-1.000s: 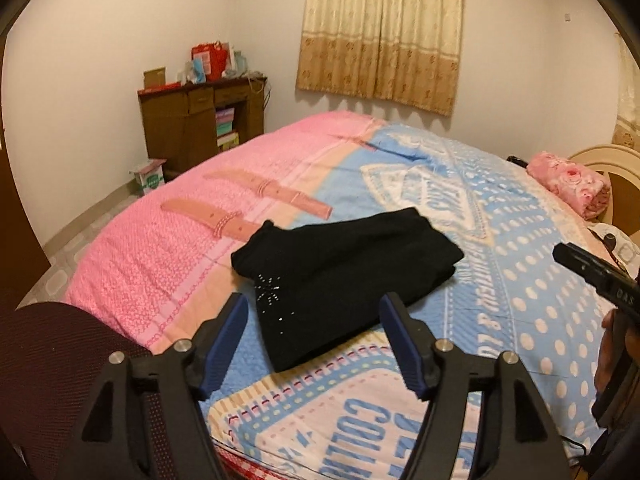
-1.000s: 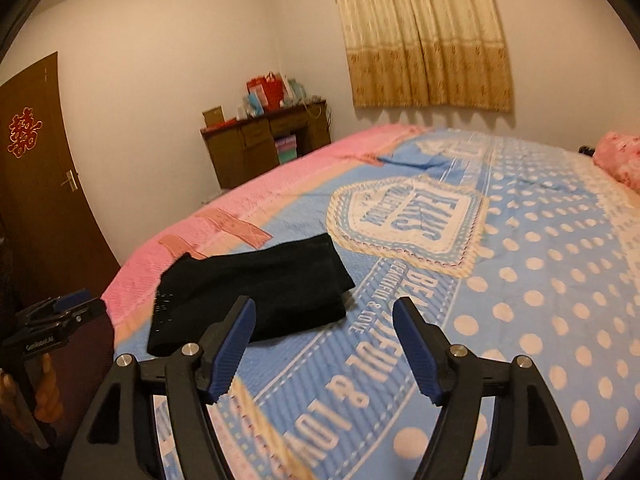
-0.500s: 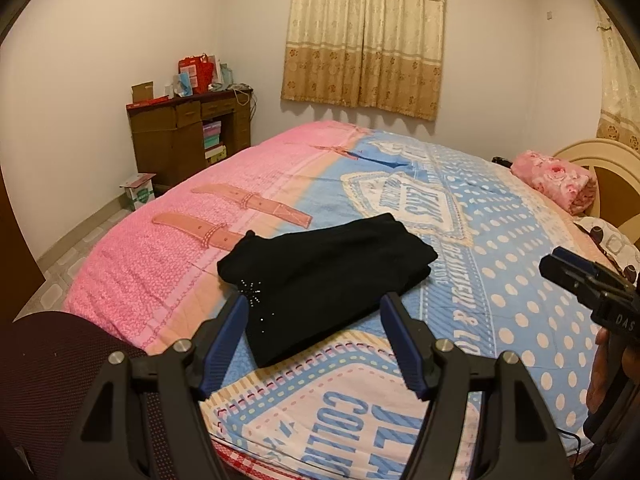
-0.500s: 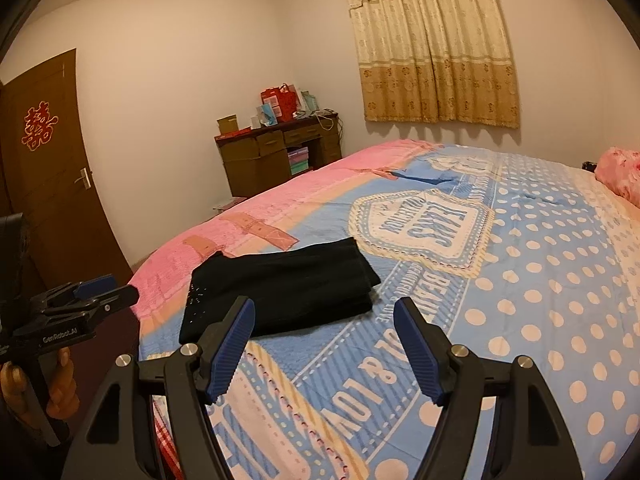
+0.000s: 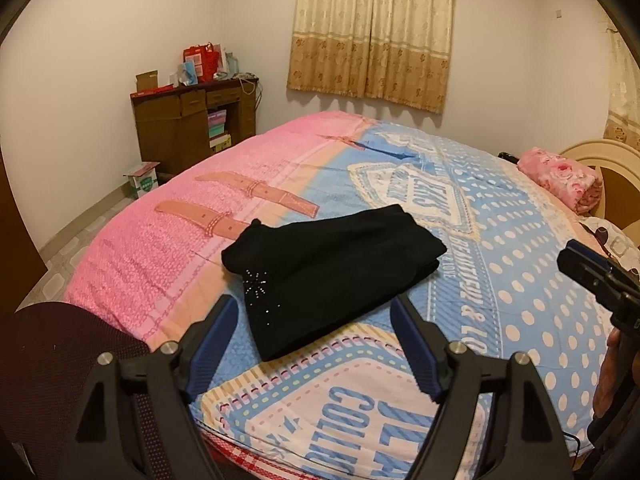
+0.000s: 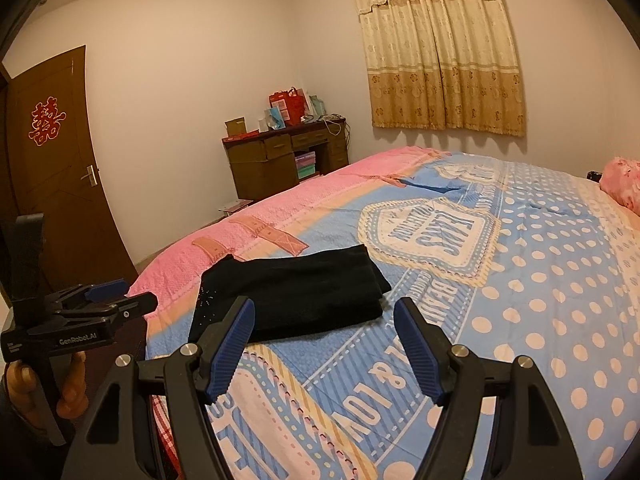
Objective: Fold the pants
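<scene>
Black pants (image 5: 328, 272) lie folded into a compact stack on the bed (image 5: 520, 280), with small sparkly studs near one corner. The same pants (image 6: 292, 296) show in the right wrist view, beyond the fingers. My left gripper (image 5: 312, 340) hangs above the bed's near edge, short of the pants; its jaws are opening and hold nothing. My right gripper (image 6: 324, 344) stands open and empty, also short of the pants. The left gripper (image 6: 116, 300) appears at the left edge of the right wrist view, held by a hand (image 6: 24, 384).
A dark red mesh chair back (image 5: 52, 360) stands at the bed's near left corner. A brown desk (image 5: 192, 128) with boxes is against the far wall, a carton (image 5: 142, 180) on the floor beside it. A pink rolled blanket (image 5: 564, 176) lies by the headboard. A brown door (image 6: 56, 184) is at left.
Both cameras have drawn back a little from the pants, which lie unmoved. The left gripper's fingers stand wider apart than before.
</scene>
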A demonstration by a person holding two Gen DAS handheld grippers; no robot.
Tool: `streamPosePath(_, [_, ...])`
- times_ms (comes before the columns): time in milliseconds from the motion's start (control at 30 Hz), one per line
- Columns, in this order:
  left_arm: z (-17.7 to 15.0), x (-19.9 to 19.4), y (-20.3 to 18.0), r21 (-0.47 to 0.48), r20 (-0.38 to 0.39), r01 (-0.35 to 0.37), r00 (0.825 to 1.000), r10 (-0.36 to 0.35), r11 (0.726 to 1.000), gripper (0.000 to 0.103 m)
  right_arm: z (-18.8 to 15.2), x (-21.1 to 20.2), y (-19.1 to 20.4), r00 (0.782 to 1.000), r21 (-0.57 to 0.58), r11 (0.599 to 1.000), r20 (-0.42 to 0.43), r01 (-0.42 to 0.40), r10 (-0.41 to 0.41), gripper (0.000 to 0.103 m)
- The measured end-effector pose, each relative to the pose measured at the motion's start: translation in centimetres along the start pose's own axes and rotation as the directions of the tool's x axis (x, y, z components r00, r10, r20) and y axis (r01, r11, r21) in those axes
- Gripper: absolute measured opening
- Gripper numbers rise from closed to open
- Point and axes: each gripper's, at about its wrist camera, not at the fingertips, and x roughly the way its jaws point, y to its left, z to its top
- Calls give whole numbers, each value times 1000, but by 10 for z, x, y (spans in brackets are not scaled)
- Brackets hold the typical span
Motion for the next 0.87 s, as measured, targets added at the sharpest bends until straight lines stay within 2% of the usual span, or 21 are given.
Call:
streamPosePath(367, [4,-8,2,0,34,-37,999,37,999,81,3,-6,8,1000,-16,1000,23,-1,1,73])
streamPosePath(633, [6,-14,1,4,48,-40,998,40,999,92,5,-13,12,999,-30,1000,39,0,1,73])
streamPosePath(867, [3,-18,-4,26,66,-58,996,56,998,93,3,-15,14,999,-29,1000,33,0,1,73])
